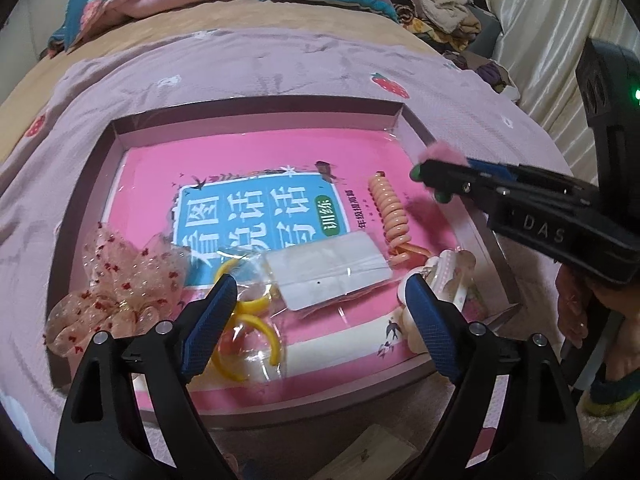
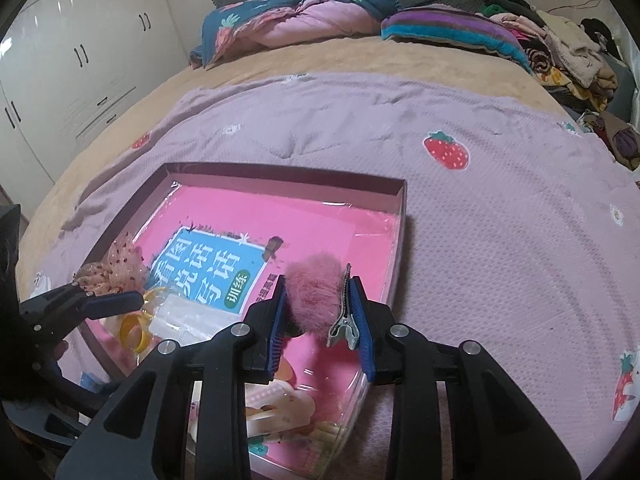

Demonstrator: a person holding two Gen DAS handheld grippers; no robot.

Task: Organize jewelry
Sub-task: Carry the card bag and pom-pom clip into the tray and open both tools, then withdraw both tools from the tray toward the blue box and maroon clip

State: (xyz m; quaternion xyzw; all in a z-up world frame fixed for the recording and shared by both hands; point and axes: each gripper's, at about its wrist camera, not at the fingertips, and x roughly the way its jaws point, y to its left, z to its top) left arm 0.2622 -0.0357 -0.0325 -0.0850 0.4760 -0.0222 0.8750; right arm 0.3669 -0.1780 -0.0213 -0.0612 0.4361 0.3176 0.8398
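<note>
Bed (image 2: pixel 500 208), lilac strawberry quilt across it, heaped bedding at 12 o'clock. On the quilt sits my shallow box (image 1: pixel 248 118), a pink book (image 1: pixel 256 152) flat inside under clear film.

Contents, seen from my left claw: sheer red-dotted scrunchie (image 1: pixel 120 280) at 9 o'clock on the box's left wall; clear packet with white card (image 1: pixel 332 270) at centre; yellow rings in a clear bag (image 1: pixel 248 320) just by my left pad; peach coil hair tie (image 1: pixel 388 208) at 2 o'clock; a cream clip (image 1: pixel 448 280) beside my right pad.

My left claw (image 1: pixel 316 320) hangs open above the packet, touching nothing.

My right claw (image 2: pixel 320 312) is clamped on a pink fluffy hair clip (image 2: pixel 316 292), its metal jaw against the right pad, held above the box's right side.
</note>
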